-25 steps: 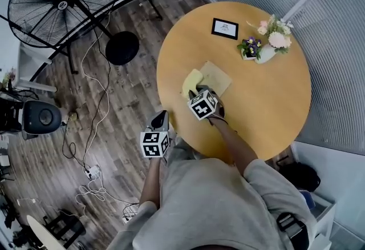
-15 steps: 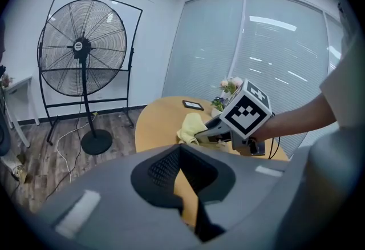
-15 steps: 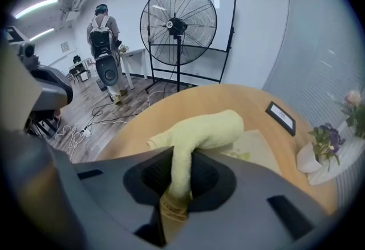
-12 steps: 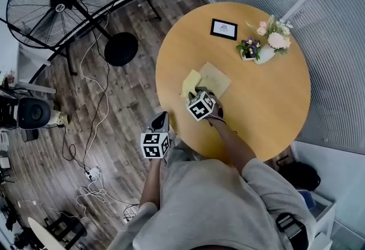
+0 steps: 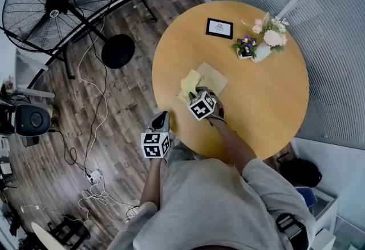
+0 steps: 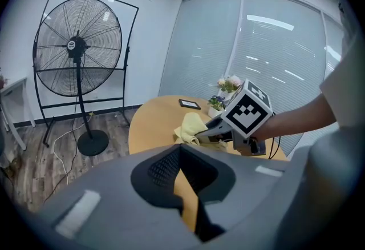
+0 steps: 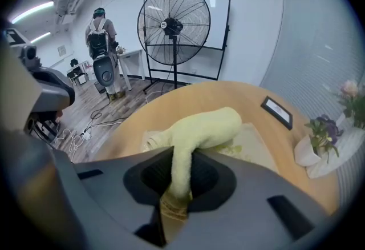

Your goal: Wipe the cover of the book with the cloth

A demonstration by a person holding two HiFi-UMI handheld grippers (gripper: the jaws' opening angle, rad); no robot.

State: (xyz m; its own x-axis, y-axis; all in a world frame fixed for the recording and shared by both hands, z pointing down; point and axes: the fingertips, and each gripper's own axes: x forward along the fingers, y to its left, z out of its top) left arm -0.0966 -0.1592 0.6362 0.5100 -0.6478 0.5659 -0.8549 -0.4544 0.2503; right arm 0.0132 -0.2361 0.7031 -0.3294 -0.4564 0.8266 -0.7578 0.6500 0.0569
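The right tongs (image 7: 175, 200) are clamped on one end of a pale yellow cloth (image 7: 201, 125), which is bent up out of the jaws and laid forward onto the book (image 5: 214, 78). The book, with a tan cover, is seen lying flat on the round wooden worktop (image 5: 268, 109), near its left edge in the head view, and its near left corner is covered by the cloth. The left tongs (image 6: 186, 189) are held beside the worktop's edge, over the wooden floor (image 5: 122, 97). Their jaws are drawn almost together with only a thin slit between them, and nothing is held there. Farther across the worktop, well apart from the book, a small black picture frame (image 5: 219, 28) is laid flat, and a little pot of purple flowers (image 5: 246, 48) is placed just beside a white vase of pink flowers (image 5: 267, 39). A large standing fan (image 5: 55, 1) is seen on the floor to the left.
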